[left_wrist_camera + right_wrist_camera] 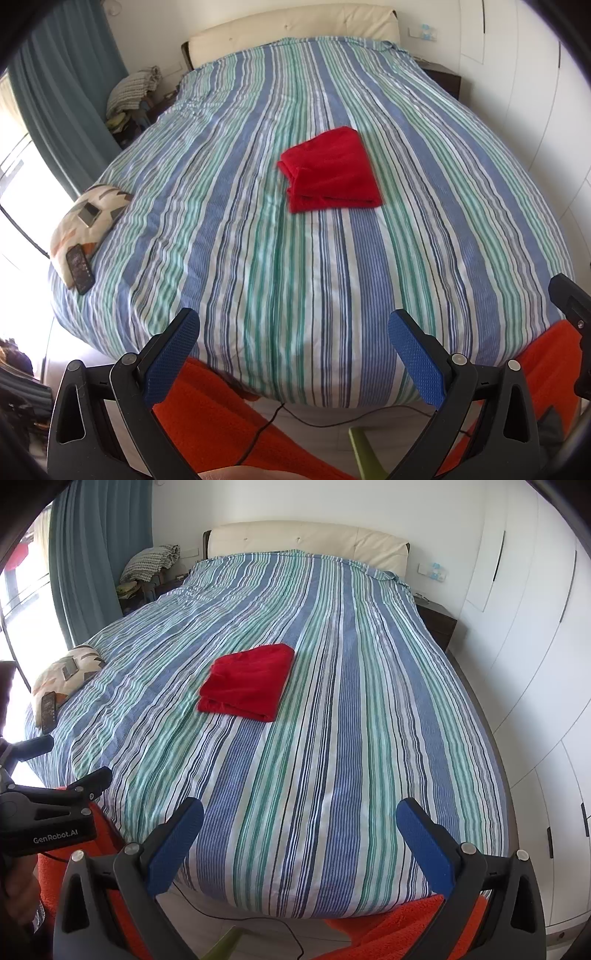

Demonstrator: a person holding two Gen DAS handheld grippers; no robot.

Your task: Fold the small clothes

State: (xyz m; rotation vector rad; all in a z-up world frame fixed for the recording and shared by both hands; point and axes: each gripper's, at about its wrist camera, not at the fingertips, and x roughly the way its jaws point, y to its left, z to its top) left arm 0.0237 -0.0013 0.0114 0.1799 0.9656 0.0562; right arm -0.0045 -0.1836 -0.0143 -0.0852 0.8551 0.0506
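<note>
Left gripper (293, 356): jaws spread wide, nothing between the blue pads (171, 356). Held back off the foot of the bed, above the floor. Right gripper (299, 843): same state, wide and empty, also short of the mattress edge. In the right wrist view the left gripper's body shows at 9 o'clock, close alongside.

Nearest below both: orange fleece fabric (221, 417), apparently on the person's lap or legs, and a thin black cable (266, 421) trailing across the floor at 6 o'clock. A green object pokes in at the bottom edge; cannot tell what it is.

Next out: striped duvet (295, 277) covering the bed, mostly flat with shallow wrinkles.

Mid-bed: red garment (332, 170), at 12 o'clock from the left gripper, 11 o'clock from the right. It lies as a compact rectangle with stacked layers showing at its near-left edge. Judgement: folding looks finished or nearly so.

At 9–10 o'clock on the bed's left edge: patterned cushion (92, 218) with a dark phone (79, 269) resting on its near end. Far end: cream headboard (295, 29).

Risks, as judged:
- Further pinching at the layered edge could catch only the top ply and peel the stack open.
- Soft duvet gives under pressure; a pad could grab striped cover along with the garment and drag both.
- Cable near the feet could snag on a reach forward.
- A leftward sweep could knock the phone off the cushion.
</note>
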